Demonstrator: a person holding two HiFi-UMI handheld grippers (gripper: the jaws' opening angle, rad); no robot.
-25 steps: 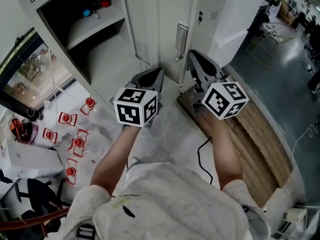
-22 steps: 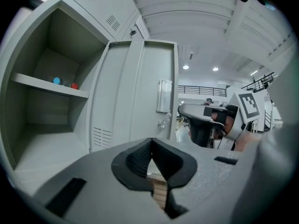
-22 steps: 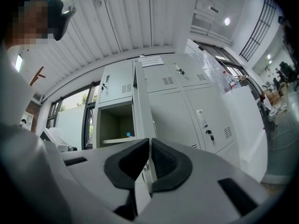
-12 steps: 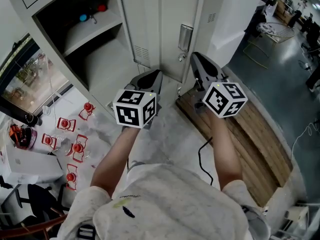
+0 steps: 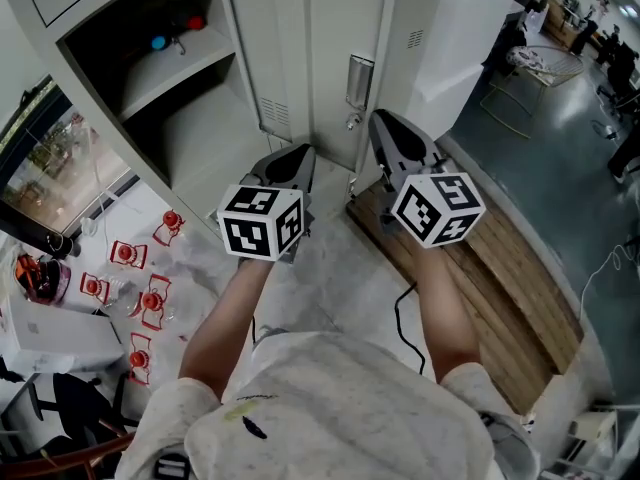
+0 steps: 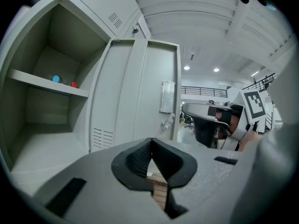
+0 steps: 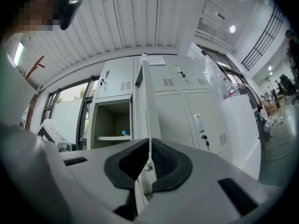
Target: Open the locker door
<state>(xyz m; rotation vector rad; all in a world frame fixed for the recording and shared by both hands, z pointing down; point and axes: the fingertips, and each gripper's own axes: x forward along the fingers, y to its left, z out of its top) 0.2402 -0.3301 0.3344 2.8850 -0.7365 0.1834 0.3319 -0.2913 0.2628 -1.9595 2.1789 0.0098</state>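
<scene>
The right tongs were held together and empty, lined up with the free edge of the locker door but short of it. The left tongs were also closed on nothing. The door stood swung out from the right edge of the locker, so no grip was judged necessary.
</scene>
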